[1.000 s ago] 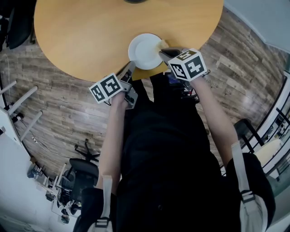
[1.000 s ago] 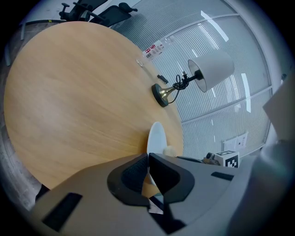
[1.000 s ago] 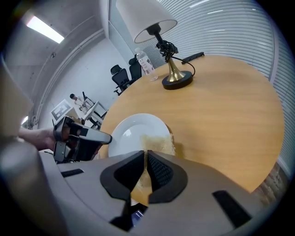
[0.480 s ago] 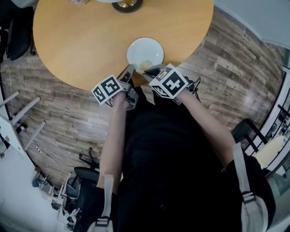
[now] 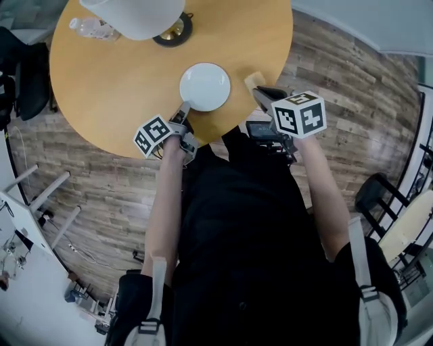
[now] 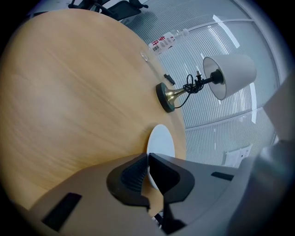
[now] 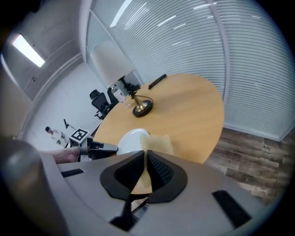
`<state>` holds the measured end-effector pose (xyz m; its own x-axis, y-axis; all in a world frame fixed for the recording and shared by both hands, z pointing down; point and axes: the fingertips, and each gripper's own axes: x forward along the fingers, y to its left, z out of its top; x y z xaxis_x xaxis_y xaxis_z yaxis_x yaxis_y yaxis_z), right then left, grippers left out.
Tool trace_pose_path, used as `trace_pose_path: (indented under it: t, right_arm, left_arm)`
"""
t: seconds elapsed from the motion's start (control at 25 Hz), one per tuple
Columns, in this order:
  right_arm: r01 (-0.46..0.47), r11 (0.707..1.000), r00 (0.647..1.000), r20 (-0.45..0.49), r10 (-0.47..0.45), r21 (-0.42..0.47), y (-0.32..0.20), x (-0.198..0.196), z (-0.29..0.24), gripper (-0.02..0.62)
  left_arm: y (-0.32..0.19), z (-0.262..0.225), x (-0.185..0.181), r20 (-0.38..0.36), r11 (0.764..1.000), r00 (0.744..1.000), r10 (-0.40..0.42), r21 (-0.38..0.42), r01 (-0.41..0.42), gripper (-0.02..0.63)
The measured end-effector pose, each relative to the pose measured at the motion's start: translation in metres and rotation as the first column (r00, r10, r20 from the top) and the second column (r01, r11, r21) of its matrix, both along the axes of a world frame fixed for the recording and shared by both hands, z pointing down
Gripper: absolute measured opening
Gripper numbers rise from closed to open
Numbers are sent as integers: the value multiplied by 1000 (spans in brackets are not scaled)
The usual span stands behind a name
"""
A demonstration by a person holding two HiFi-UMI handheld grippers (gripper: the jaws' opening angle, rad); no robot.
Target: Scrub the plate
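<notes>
A white plate (image 5: 205, 86) lies on the round wooden table (image 5: 108, 74) near its front edge. My left gripper (image 5: 184, 109) is shut on the plate's near-left rim; in the left gripper view the plate (image 6: 162, 142) shows edge-on between the closed jaws of that gripper (image 6: 148, 157). My right gripper (image 5: 260, 92) is to the right of the plate and apart from it, shut on a yellow sponge (image 5: 254, 80). The right gripper view shows the sponge (image 7: 158, 142) sticking out of the gripper (image 7: 145, 155), with the plate (image 7: 130, 135) behind it.
A lamp with a white shade (image 5: 135, 16) and a brass base (image 5: 173, 31) stands at the table's far side, a water bottle (image 5: 92, 28) beside it. Wooden floor (image 5: 352, 74) lies beyond the table's right edge. Office chairs (image 5: 20, 47) stand to the left.
The right gripper took the sponge from the plate's right rim across its near part, then off to the right of the plate. The left gripper kept its hold on the rim.
</notes>
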<state>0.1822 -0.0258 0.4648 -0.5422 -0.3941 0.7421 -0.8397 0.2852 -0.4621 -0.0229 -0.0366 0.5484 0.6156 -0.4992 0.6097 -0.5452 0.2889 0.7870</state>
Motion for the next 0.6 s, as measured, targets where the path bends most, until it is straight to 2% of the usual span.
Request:
trace_pose_path:
  t: [0.12,0.24,0.6]
  right_arm:
    - [-109,992,994,5,109,55,-7,37,-18,29]
    - [-165,982,986,24,164,96,-5,46,-32,29]
    - [-191,976,982,33,188,107,1,58,-36,29]
  left_arm:
    - [-16,3,1,-2,1000,1000,-16,-1,16,23]
    - [-30,4,-6,-5,999,999,-38,-2,38,25]
    - [-57,6,9,-15,999,998,-54,-2,54,31]
